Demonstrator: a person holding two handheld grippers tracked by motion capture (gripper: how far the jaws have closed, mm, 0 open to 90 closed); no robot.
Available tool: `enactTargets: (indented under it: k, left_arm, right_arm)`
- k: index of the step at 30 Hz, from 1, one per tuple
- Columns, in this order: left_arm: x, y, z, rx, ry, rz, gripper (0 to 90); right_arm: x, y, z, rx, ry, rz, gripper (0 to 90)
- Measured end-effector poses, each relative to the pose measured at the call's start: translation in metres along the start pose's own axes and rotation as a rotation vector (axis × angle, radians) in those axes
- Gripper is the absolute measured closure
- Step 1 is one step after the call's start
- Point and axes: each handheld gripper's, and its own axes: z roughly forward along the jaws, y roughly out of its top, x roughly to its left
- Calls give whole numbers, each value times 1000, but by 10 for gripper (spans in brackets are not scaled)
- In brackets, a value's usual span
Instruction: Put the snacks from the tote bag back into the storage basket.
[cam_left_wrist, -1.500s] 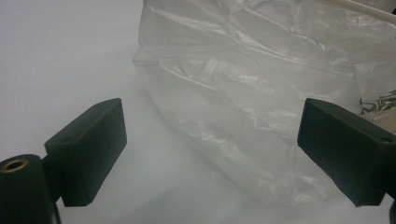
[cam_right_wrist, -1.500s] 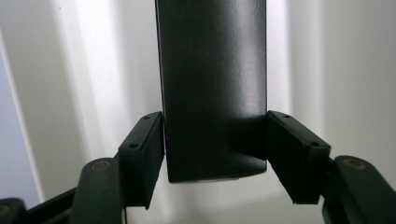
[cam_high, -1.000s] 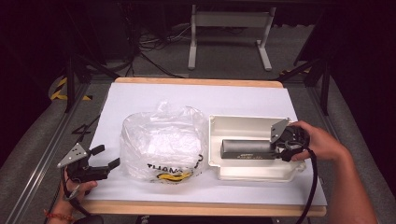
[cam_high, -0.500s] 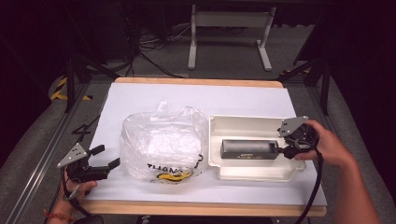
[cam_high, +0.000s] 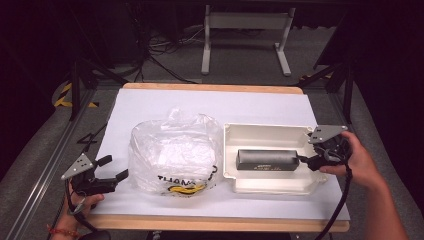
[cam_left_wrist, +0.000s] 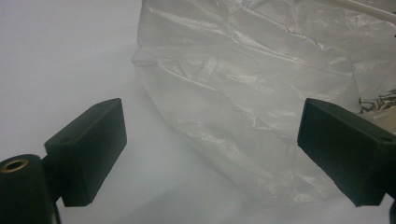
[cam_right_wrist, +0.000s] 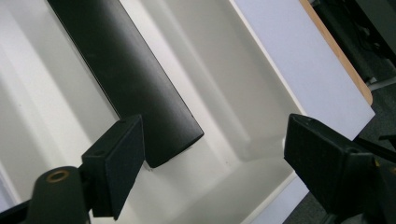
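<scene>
The right gripper has drawn back toward the right end of the cream tray since a second ago, when it reached further in over the black bar; the left gripper has not shifted. Now the right gripper sits at the tray's right rim, held in the person's right hand, its jaws spread wide. In the right gripper view one jaw lies just beside the bar's end, the other well off over the tray's far wall, so nothing is clamped. The bar lies flat along the middle of the tray. The left gripper rests on the white table sheet near the front left corner, jaws apart, facing the crumpled clear plastic bag. In the left gripper view the bag bulges between and beyond the open jaws, not pinched.
</scene>
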Motion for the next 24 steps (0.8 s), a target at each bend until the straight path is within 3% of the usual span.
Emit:
enactTargets:
  k: [6, 12, 15, 24]
  left_arm:
    - [0, 0, 0, 1, -1, 1, 90]
    - [0, 0, 0, 1, 1, 0, 90]
    - [0, 0, 0, 2, 2, 2, 91]
    - [0, 0, 0, 4, 1, 1, 90]
  right_arm:
    - [7, -6, -6, -29, -34, 38, 156]
    - [12, -15, -12, -80, -45, 134, 117]
    - [16, -21, -16, -106, -47, 158, 107]
    - [28, -45, -13, -131, -88, 226, 95]
